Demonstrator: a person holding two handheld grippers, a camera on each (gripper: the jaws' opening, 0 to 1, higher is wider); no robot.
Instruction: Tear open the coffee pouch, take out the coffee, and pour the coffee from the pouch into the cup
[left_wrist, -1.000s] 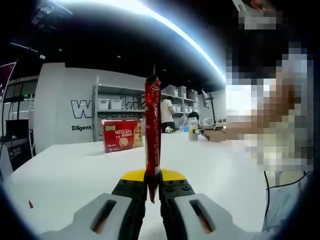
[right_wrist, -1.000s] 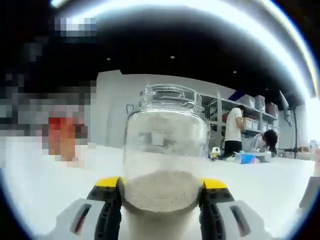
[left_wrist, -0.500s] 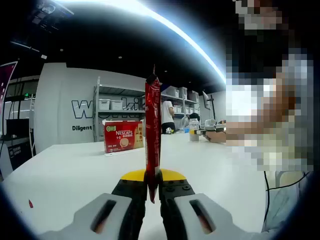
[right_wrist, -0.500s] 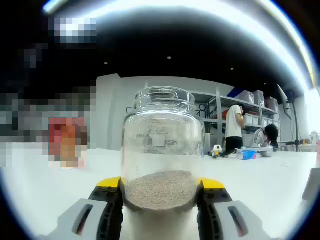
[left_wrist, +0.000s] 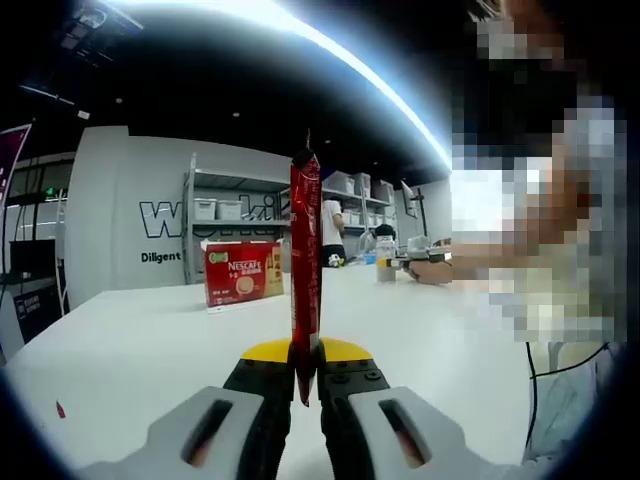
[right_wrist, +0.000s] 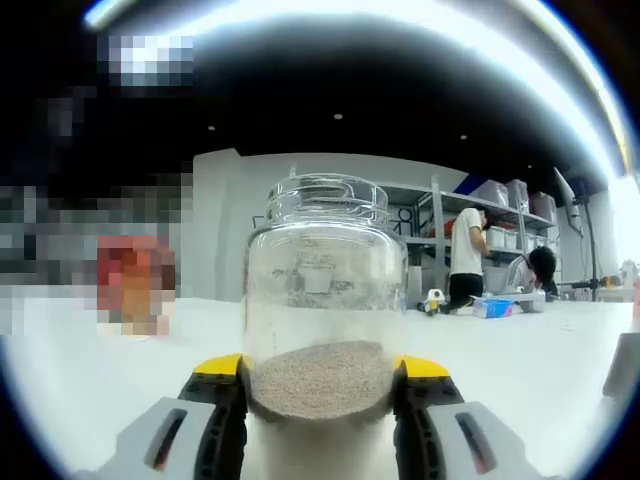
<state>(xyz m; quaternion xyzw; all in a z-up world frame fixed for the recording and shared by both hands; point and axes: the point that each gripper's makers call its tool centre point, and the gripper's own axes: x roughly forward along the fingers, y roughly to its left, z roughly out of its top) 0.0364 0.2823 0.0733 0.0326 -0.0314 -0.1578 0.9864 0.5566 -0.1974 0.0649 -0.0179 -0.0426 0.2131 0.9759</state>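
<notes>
A slim red coffee stick pouch (left_wrist: 305, 260) stands upright in the left gripper view, and my left gripper (left_wrist: 305, 385) is shut on its lower end. In the right gripper view a clear glass jar (right_wrist: 325, 290) with a layer of pale coffee powder at its bottom stands upright between the jaws, my right gripper (right_wrist: 320, 385) shut on it. The jar has no lid on its mouth.
A red Nescafe box (left_wrist: 242, 273) stands on the white table (left_wrist: 150, 340) ahead of the left gripper. A person's arm (left_wrist: 470, 262) reaches in from the right. Shelves (right_wrist: 480, 225) and people stand at the back of the room.
The right gripper view has shifted and levelled slightly; the jar sits straighter in it. The pouch and jar stay held as before.
</notes>
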